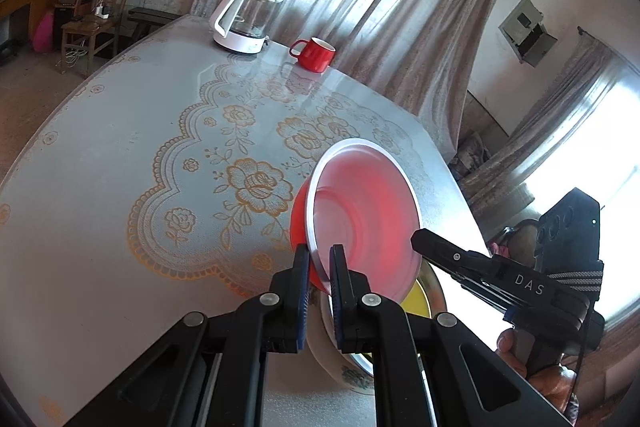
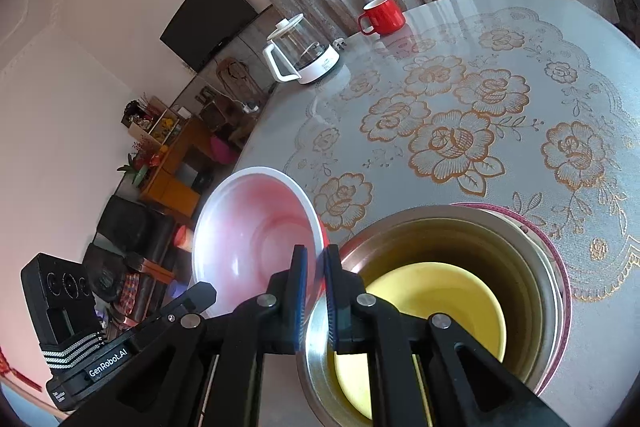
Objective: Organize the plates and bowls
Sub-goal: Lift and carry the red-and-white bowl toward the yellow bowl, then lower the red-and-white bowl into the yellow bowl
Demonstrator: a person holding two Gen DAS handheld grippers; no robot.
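A red bowl [image 1: 368, 211] [image 2: 256, 227] with a pale inside hangs tilted above the table, held at two sides of its rim. My left gripper [image 1: 319, 259] is shut on the near rim. My right gripper [image 2: 316, 259] is shut on the opposite rim; in the left wrist view its tip [image 1: 418, 237] meets the bowl's right edge. The left gripper [image 2: 206, 291] shows at the lower left of the right wrist view. Just under the red bowl stands a stack: a yellow bowl [image 2: 440, 307] inside a metal bowl [image 2: 520, 247], on a pink-rimmed plate [image 2: 562, 267].
A glass kettle with a white base [image 1: 244, 23] [image 2: 300, 55] and a red mug [image 1: 314, 53] [image 2: 382, 15] stand at the table's far edge by the curtain. The round table [image 1: 120, 167] wears a flowered cloth. A person's hand [image 1: 508, 343] grips the right tool.
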